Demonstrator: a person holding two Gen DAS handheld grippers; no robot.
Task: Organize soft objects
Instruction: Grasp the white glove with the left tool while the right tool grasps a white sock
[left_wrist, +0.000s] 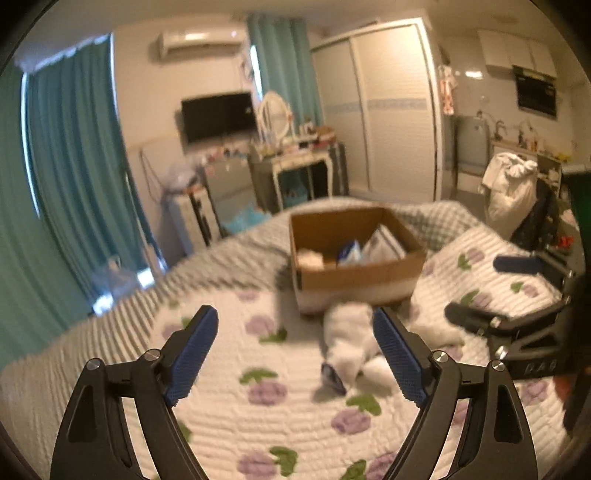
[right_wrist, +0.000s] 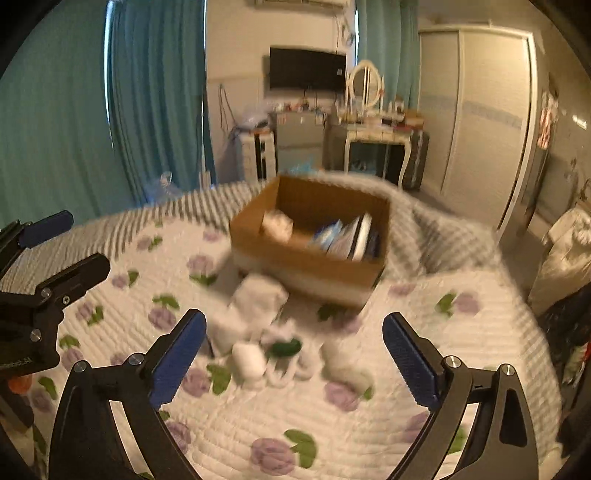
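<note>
A brown cardboard box (left_wrist: 376, 275) (right_wrist: 295, 262) stands on the bed and holds a white soft bundle (right_wrist: 277, 224) and blue-and-white packets (right_wrist: 351, 236). White soft items (left_wrist: 349, 343) (right_wrist: 255, 306) lie on the quilt just in front of the box, blurred. My left gripper (left_wrist: 295, 325) is open and empty above the quilt, the items by its right finger. My right gripper (right_wrist: 295, 332) is open and empty, hovering over the white items. The right gripper also shows at the right edge of the left wrist view (left_wrist: 491, 288).
The bed has a white quilt with purple flowers (right_wrist: 269, 454) and a grey striped blanket (left_wrist: 221, 254) beyond. Teal curtains (left_wrist: 74, 166), a dressing table (right_wrist: 373, 136), a wardrobe (left_wrist: 388, 110) and a white laundry bag (left_wrist: 509, 184) stand around the bed.
</note>
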